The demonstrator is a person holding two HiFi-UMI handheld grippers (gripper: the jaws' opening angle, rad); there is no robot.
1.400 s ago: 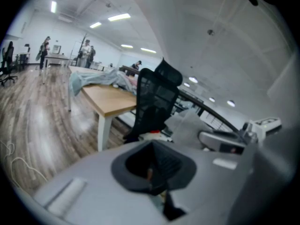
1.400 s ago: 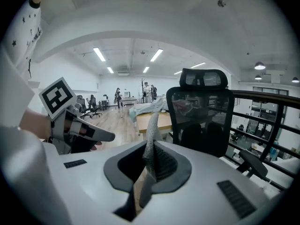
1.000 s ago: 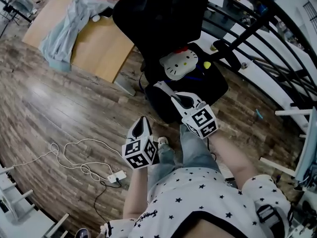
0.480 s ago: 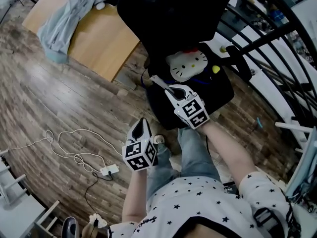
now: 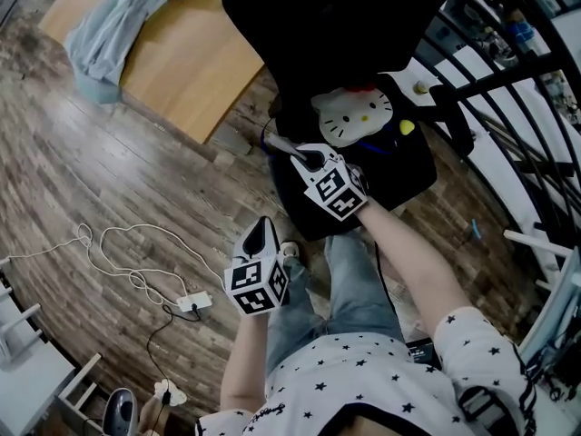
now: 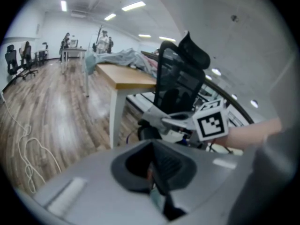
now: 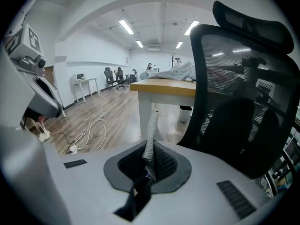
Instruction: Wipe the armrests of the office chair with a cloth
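- Steep look down past a person's star-print shirt (image 5: 363,380) and jeans (image 5: 343,284) to a dark plank floor (image 5: 109,180)
- Black office chair (image 5: 349,44) at the top of the head view, just right of a wooden desk (image 5: 186,62), tall back away from the person and seat toward them
- White cat-face cushion (image 5: 352,116) on the seat, propped against the back
- Dark armrest (image 5: 445,116) on the seat's side nearest the railing (image 5: 508,89), well apart from both grippers
- Over the seat's front left corner, right gripper (image 5: 292,153) held out at arm's length, jaws clenched on a grey cloth (image 7: 150,139) (a narrow, textured strip standing up out of the pads in the right gripper view)
- Free end of the cloth just past the jaw tips, beside the chair's left side; contact with the chair impossible to judge
- Low in front of the person's left leg, left gripper (image 5: 262,230) well apart from the chair, jaws pressed together with nothing visible between them
- Pale blue fabric (image 5: 113,21) heaped on the desk's far left end
- White cable (image 5: 118,262) looped over the floor left of the person, ending at a small white power strip (image 5: 193,303)
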